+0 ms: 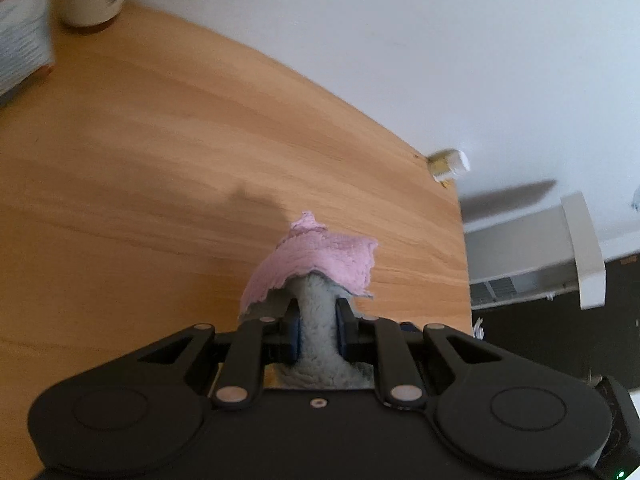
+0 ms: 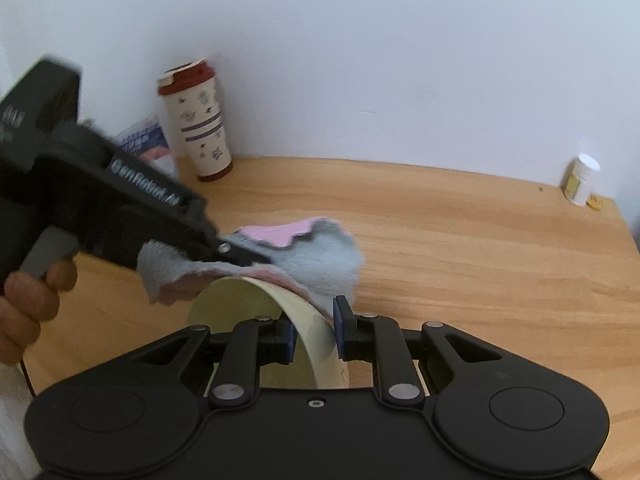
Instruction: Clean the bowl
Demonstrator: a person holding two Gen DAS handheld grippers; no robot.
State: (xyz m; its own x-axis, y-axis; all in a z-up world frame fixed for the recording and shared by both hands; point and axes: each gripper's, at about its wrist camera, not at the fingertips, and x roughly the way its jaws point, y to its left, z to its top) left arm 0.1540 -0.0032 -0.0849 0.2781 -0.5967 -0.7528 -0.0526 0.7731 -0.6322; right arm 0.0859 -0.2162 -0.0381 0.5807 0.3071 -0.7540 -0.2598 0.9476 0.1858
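Observation:
My left gripper (image 1: 316,330) is shut on a pink and pale blue cloth (image 1: 312,264) that bunches up between its blue pads. In the right wrist view that same left gripper (image 2: 256,258) comes in from the left, held by a hand (image 2: 28,300), and presses the cloth (image 2: 320,260) against the far rim of a pale yellow-green bowl (image 2: 240,300). My right gripper (image 2: 314,334) is shut on the bowl's near wall, holding the bowl tilted above the wooden table (image 2: 480,260). The cloth hides the bowl's far edge.
A cream travel cup with a dark red lid (image 2: 198,120) stands at the back left by the white wall, a printed packet (image 2: 146,140) beside it. A small white bottle (image 2: 582,180) sits at the table's back right corner. The table's right edge (image 1: 464,260) drops off toward a white cabinet (image 1: 560,248).

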